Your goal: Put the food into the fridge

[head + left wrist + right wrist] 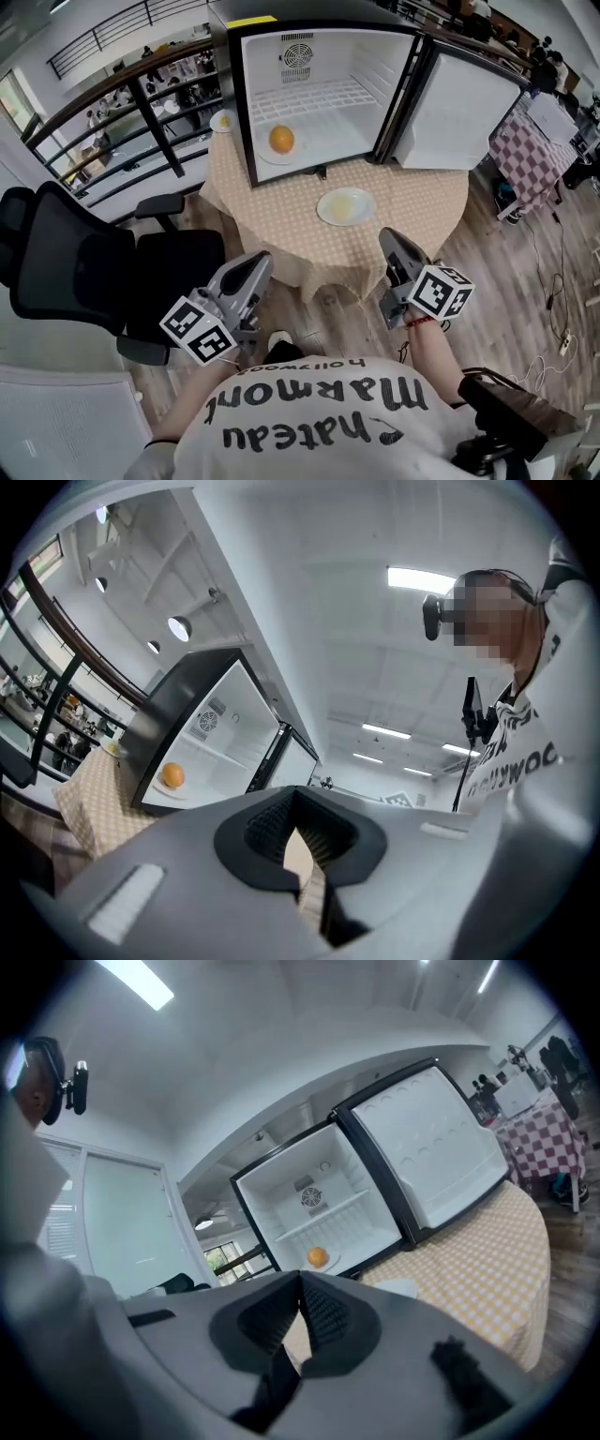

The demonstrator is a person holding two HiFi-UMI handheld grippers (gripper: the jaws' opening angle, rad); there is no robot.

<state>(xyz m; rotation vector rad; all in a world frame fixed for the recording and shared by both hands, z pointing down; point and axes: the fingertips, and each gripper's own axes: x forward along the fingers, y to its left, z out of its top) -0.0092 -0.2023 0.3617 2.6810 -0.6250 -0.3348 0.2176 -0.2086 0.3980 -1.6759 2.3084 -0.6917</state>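
An orange [281, 140] lies on a white plate [273, 157] on the floor of the open mini fridge [328, 56], which stands on a round table [272, 211]. The orange also shows in the left gripper view [172, 775] and in the right gripper view [318, 1257]. The fridge door [459, 112] is swung wide to the right. An empty white plate [345, 206] sits on the cloth in front of the fridge. My left gripper [261, 259] [296, 799] and right gripper [389, 236] [300, 1281] hang near my body, short of the table, both shut with nothing held.
A black office chair [84, 262] stands to the left of the table. A small plate [222, 120] sits behind the fridge's left side. A red-checked table [530, 155] and cables on the floor are at the right. A railing [141, 103] runs along the back left.
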